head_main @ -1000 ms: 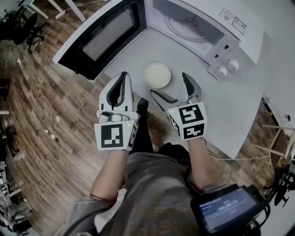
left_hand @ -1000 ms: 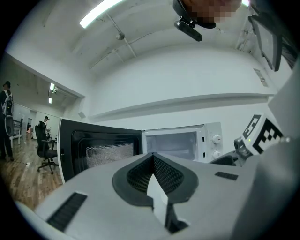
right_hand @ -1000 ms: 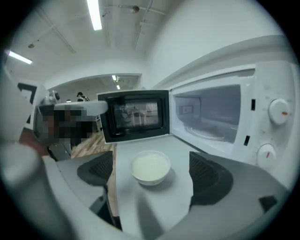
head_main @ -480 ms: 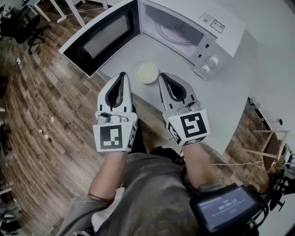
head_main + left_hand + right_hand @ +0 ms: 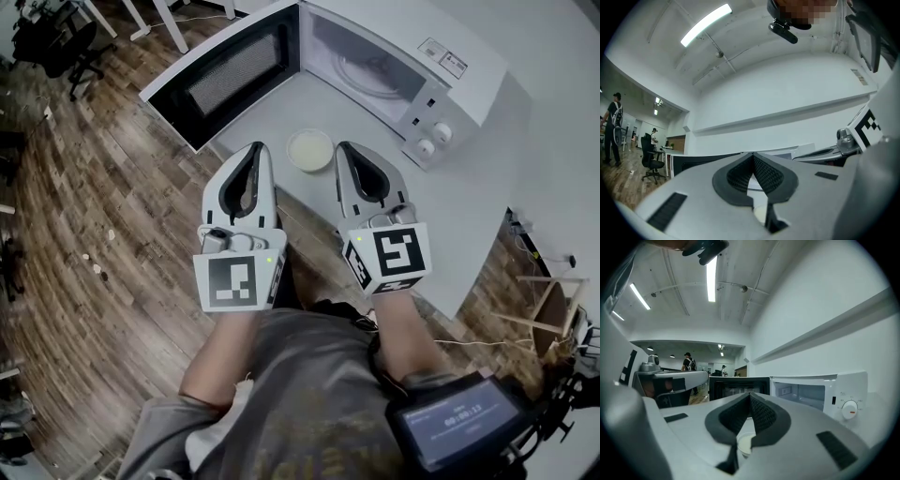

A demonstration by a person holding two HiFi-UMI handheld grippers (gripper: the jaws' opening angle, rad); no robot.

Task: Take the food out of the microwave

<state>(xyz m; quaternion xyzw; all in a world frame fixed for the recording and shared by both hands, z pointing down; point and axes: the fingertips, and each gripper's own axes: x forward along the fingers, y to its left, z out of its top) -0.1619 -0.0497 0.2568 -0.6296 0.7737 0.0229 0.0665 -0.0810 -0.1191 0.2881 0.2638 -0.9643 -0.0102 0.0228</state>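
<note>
Now left tool (image 5: 254, 148) and right tool (image 5: 345, 148) are pressed together, empty; bowl (image 5: 309, 150), seemingly of food, sits before the microwave (image 5: 450, 89).

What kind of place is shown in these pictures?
Probably an open office or lab, not a home kitchen: the microwave stands on a plain white table, with an office chair nearby and a strip light overhead.

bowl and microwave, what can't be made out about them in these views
- bowl, head view: the contents look pale, but it is too small to tell what food it holds.
- bowl, right gripper view: mostly hidden behind the right gripper, whose jaws are shut.
- microwave, head view: label print and dial marks are too small to read, and its roof hides the upper part of the cavity.
</note>
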